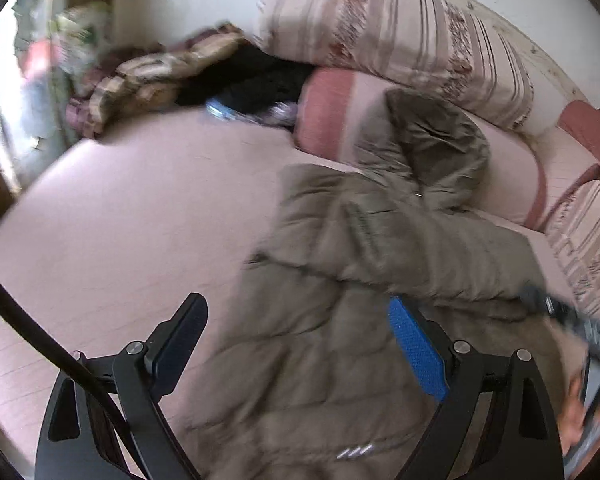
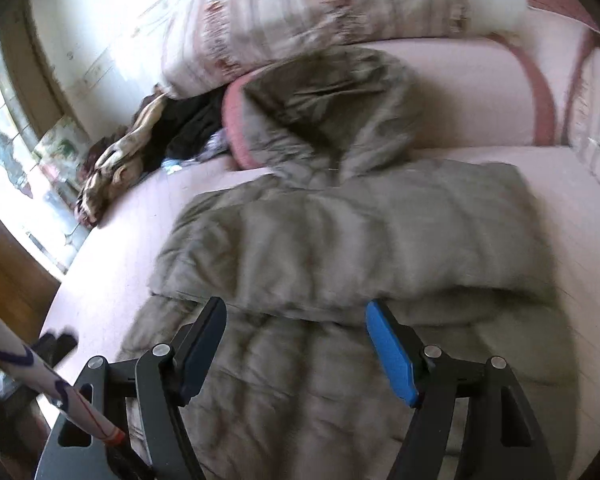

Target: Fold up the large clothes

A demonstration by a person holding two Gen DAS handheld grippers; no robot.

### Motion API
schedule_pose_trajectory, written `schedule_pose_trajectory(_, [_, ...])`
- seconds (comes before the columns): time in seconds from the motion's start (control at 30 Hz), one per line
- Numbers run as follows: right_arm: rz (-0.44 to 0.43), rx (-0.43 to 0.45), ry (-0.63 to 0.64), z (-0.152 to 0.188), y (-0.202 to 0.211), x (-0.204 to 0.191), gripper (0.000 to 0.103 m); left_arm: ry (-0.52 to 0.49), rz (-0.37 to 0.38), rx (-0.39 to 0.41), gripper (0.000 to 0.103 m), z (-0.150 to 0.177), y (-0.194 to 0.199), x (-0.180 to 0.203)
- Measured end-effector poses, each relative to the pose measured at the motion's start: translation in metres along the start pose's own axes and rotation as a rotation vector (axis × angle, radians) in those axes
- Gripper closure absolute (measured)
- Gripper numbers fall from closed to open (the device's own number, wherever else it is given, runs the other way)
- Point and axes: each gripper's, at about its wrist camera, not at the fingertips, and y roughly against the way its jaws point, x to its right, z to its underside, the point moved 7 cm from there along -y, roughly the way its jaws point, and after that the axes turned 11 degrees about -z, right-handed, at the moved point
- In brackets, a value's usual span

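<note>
An olive quilted hooded jacket (image 1: 364, 264) lies on the pink bed sheet (image 1: 132, 208), its sleeves folded across the body and its hood resting up on a pink bolster. My left gripper (image 1: 296, 308) hovers open above the jacket's lower part, with nothing between its fingers. In the right wrist view the same jacket (image 2: 340, 240) fills the middle. My right gripper (image 2: 296, 312) stands open just above the folded sleeve's edge, its pads off the cloth. The other gripper (image 1: 572, 320) shows blurred at the right edge of the left wrist view.
A striped floral pillow (image 1: 400, 32) leans against the wall behind the pink bolster (image 1: 324, 112). A heap of patterned and black clothes (image 1: 172, 76) lies at the far left of the bed. A window (image 2: 8, 136) is at the left. A patterned sleeve (image 2: 40, 364) crosses the lower left.
</note>
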Motion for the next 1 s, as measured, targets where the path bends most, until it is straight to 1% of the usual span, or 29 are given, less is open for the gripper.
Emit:
schedule_pose_trajectory(0.1, [0.029, 0.022, -0.051, 0.011, 0.023, 0.038, 0.026, 0.002, 0.074, -0.08, 0.012, -0.015, -0.039, 0.031])
schedule_pose_trajectory(0.2, [0.061, 0.04, -0.087, 0.017, 0.039, 0.069, 0.026, -0.007, 0.109, -0.168, 0.012, -0.021, -0.077, 0.057])
schedule_pose_trajectory(0.23, [0.071, 0.045, -0.1, 0.019, 0.043, 0.08, 0.026, -0.004, 0.112, -0.194, 0.012, -0.021, -0.088, 0.063])
schedule_pose_trajectory(0.27, [0.081, 0.048, -0.11, 0.021, 0.047, 0.088, 0.026, 0.004, 0.097, -0.228, 0.012, -0.019, -0.103, 0.07])
schedule_pose_trajectory(0.3, [0.093, 0.051, -0.124, 0.022, 0.05, 0.1, 0.026, 0.005, 0.089, -0.25, 0.022, -0.017, -0.111, 0.074])
schedule_pose_trajectory(0.33, [0.102, 0.051, -0.131, 0.023, 0.051, 0.107, 0.026, 0.002, 0.096, -0.284, 0.052, -0.014, -0.121, 0.082])
schedule_pose_trajectory(0.37, [0.115, 0.049, -0.138, 0.024, 0.052, 0.116, 0.026, -0.003, 0.103, -0.313, 0.068, -0.011, -0.125, 0.086])
schedule_pose_trajectory(0.4, [0.124, 0.047, -0.14, 0.024, 0.052, 0.121, 0.026, -0.012, 0.084, -0.343, 0.076, -0.009, -0.129, 0.091])
schedule_pose_trajectory(0.43, [0.134, 0.044, -0.141, 0.024, 0.052, 0.126, 0.026, -0.017, 0.074, -0.331, 0.082, -0.011, -0.126, 0.092])
schedule_pose_trajectory(0.5, [0.147, 0.043, -0.143, 0.021, 0.05, 0.134, 0.026, -0.047, 0.063, -0.276, 0.086, -0.024, -0.115, 0.095])
schedule_pose_trajectory(0.57, [0.154, 0.053, -0.143, 0.013, 0.048, 0.137, 0.026, -0.038, 0.045, -0.237, 0.087, -0.039, -0.106, 0.087])
schedule_pose_trajectory(0.67, [0.169, 0.076, -0.114, -0.006, 0.042, 0.136, 0.026, -0.021, -0.003, -0.219, 0.087, -0.055, -0.11, 0.067])
schedule_pose_trajectory(0.73, [0.181, 0.074, -0.094, -0.018, 0.03, 0.133, 0.026, -0.017, -0.024, -0.246, 0.087, -0.054, -0.124, 0.06])
schedule_pose_trajectory(0.77, [0.196, 0.067, -0.083, -0.023, 0.022, 0.133, 0.026, -0.022, -0.033, -0.266, 0.087, -0.049, -0.133, 0.059])
schedule_pose_trajectory(0.83, [0.242, 0.036, -0.067, -0.028, -0.001, 0.138, 0.026, -0.033, -0.052, -0.276, 0.085, -0.041, -0.143, 0.059])
schedule_pose_trajectory(0.87, [0.258, 0.011, -0.069, -0.027, -0.014, 0.141, 0.026, -0.041, -0.061, -0.272, 0.085, -0.038, -0.147, 0.06])
schedule_pose_trajectory(0.97, [0.281, -0.026, -0.085, -0.023, -0.038, 0.149, 0.026, -0.074, -0.093, -0.248, 0.081, -0.037, -0.154, 0.064])
schedule_pose_trajectory(1.0, [0.286, -0.03, -0.083, -0.022, -0.042, 0.15, 0.024, -0.087, -0.111, -0.239, 0.078, -0.038, -0.156, 0.067])
